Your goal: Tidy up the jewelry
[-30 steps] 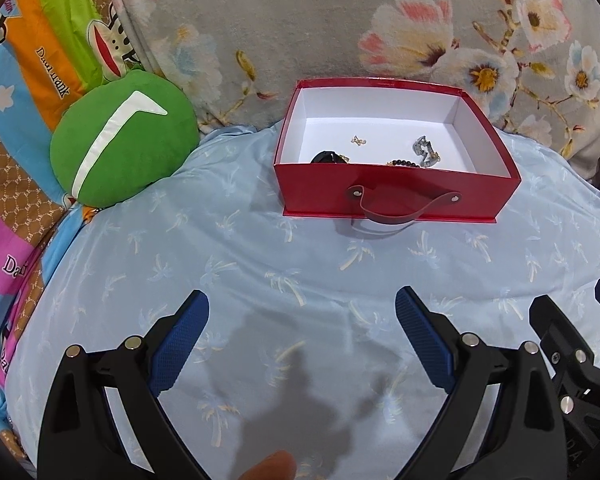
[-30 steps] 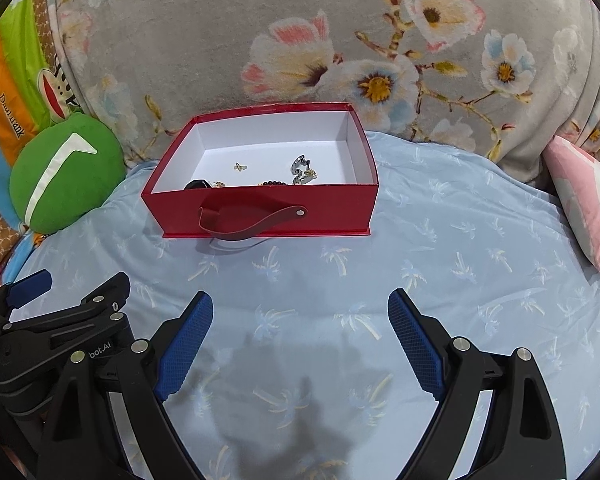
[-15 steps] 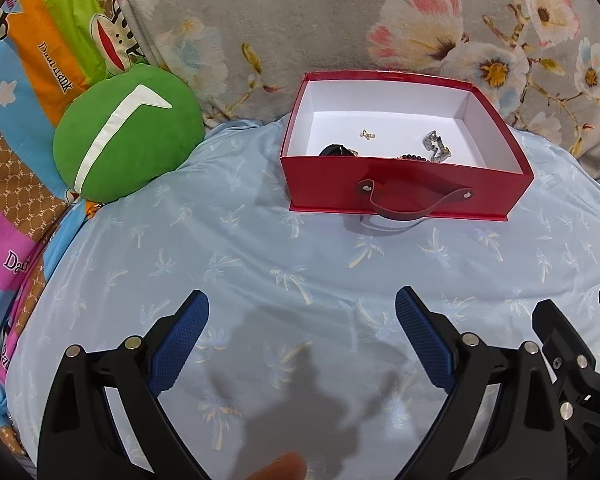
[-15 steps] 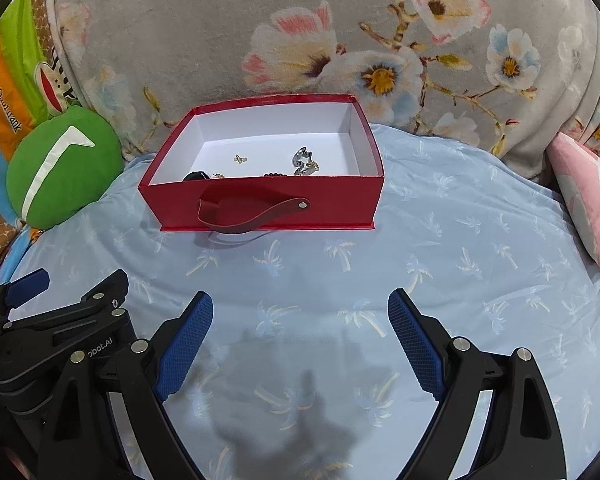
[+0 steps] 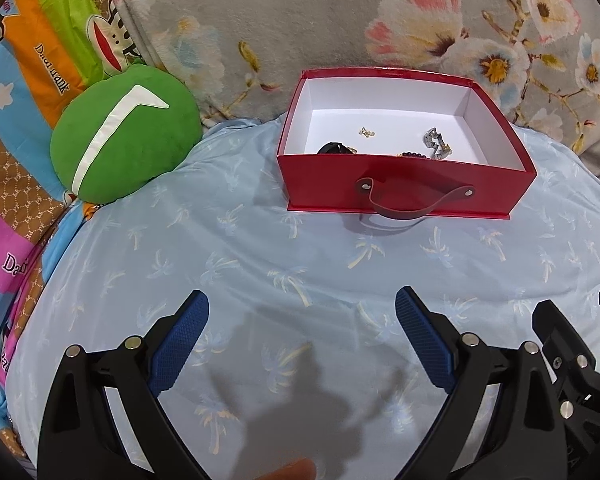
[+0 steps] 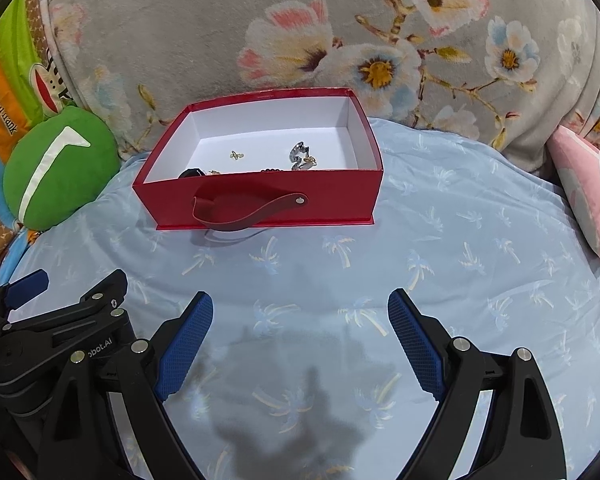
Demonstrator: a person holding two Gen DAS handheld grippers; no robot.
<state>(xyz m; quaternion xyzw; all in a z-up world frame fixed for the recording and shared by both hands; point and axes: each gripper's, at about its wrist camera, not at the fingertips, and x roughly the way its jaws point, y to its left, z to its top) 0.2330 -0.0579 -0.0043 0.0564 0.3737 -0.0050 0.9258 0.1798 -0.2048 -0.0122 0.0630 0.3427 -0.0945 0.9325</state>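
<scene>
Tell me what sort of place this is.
Most likely a bedroom, with the work done on a bed. The red box sits on a soft palm-print sheet, a floral blanket is bunched behind it, and a green cushion and pink pillow lie at the sides.

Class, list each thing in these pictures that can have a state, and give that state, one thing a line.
Red box: open, no lid, upright on the bedsheet.
Handle strap: hanging slack.
Jewelry: lying loose inside the box.
Left gripper: open, empty.
Right gripper: open, empty.
</scene>
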